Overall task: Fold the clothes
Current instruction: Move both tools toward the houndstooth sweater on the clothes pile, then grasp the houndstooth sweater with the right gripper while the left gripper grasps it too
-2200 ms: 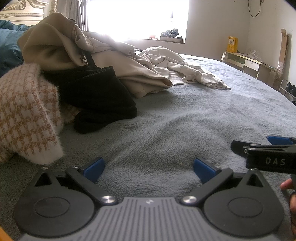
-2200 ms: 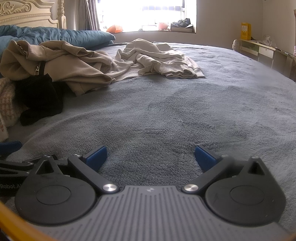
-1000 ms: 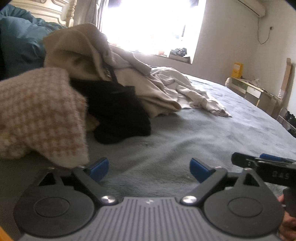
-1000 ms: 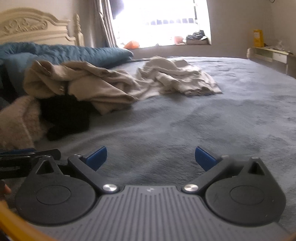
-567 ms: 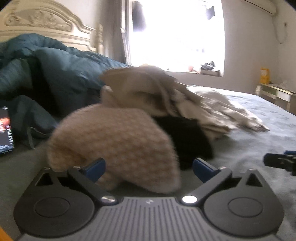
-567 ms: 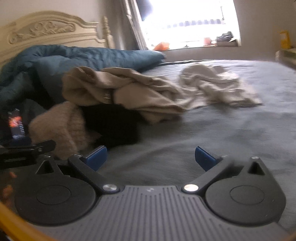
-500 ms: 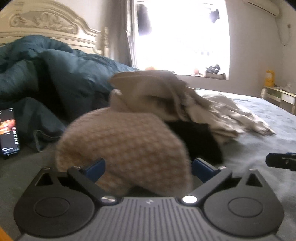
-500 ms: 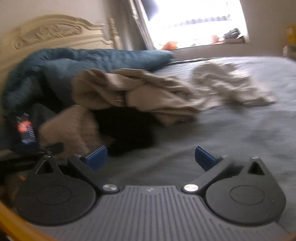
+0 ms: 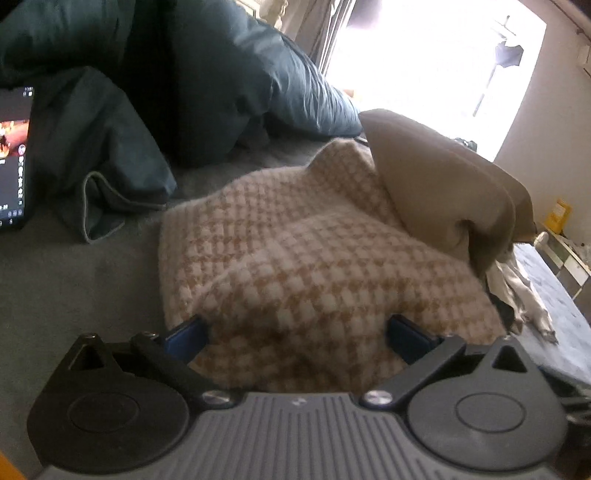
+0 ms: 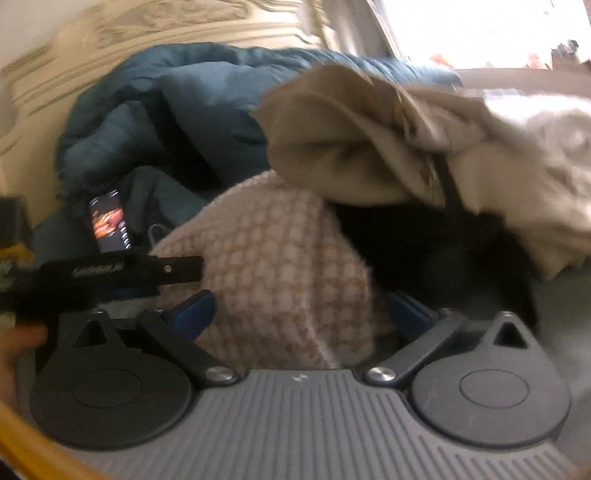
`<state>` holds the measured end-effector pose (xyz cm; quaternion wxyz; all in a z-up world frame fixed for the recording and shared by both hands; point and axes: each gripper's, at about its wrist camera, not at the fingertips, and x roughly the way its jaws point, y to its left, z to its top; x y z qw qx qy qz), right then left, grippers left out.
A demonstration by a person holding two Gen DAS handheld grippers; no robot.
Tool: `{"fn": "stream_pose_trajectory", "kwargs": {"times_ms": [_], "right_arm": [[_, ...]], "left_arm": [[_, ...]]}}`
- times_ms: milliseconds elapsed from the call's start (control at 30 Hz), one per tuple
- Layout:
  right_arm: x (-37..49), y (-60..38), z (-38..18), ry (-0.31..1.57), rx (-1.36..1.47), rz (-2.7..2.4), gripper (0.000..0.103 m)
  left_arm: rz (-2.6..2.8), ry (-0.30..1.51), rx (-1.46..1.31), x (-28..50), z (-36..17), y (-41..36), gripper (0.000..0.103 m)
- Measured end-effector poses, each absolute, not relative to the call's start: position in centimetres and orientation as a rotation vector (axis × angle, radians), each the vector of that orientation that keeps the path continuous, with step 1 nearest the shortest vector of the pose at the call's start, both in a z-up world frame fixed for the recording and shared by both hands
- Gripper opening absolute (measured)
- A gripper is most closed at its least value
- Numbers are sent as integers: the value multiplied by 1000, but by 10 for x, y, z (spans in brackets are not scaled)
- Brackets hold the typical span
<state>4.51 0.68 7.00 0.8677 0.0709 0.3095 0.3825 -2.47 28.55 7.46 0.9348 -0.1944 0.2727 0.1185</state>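
A fuzzy tan-and-white houndstooth garment (image 9: 295, 251) lies bunched on the grey bed, filling the middle of the left wrist view. My left gripper (image 9: 297, 338) is open, its blue fingertips on either side of the garment's near edge. In the right wrist view the same houndstooth garment (image 10: 280, 273) sits between the open fingers of my right gripper (image 10: 301, 312). A beige jacket (image 10: 351, 147) is piled over it, with a black garment (image 10: 436, 251) underneath and a cream garment (image 10: 535, 136) farther right. The left gripper's finger (image 10: 122, 275) shows at the left of the right wrist view.
A dark teal duvet (image 9: 166, 74) is heaped behind the clothes against a cream carved headboard (image 10: 110, 33). A lit phone (image 9: 13, 155) lies on the bed at the left. A bright window (image 9: 424, 66) is at the back. A hand (image 10: 18, 343) holds the left gripper.
Both grippers have swung left and moved in on the clothes pile. The houndstooth garment now lies between the fingers of each. Both stay open.
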Motion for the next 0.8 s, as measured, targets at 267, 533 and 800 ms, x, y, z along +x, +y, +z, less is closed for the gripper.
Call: {"fn": "stream_pose_trajectory", "kwargs": {"times_ms": [267,533,800], "right_arm": [[8,42,80,586,51,720,19],[-22,29,108,440,124,837,15],[-25,-3,124,468,248,904,13]], "left_arm": [[249,533,-398,-36,65,272,70],[-58,445,-401,-81,84,254,4],[-128,442,-557,-109,90,252,39]]}}
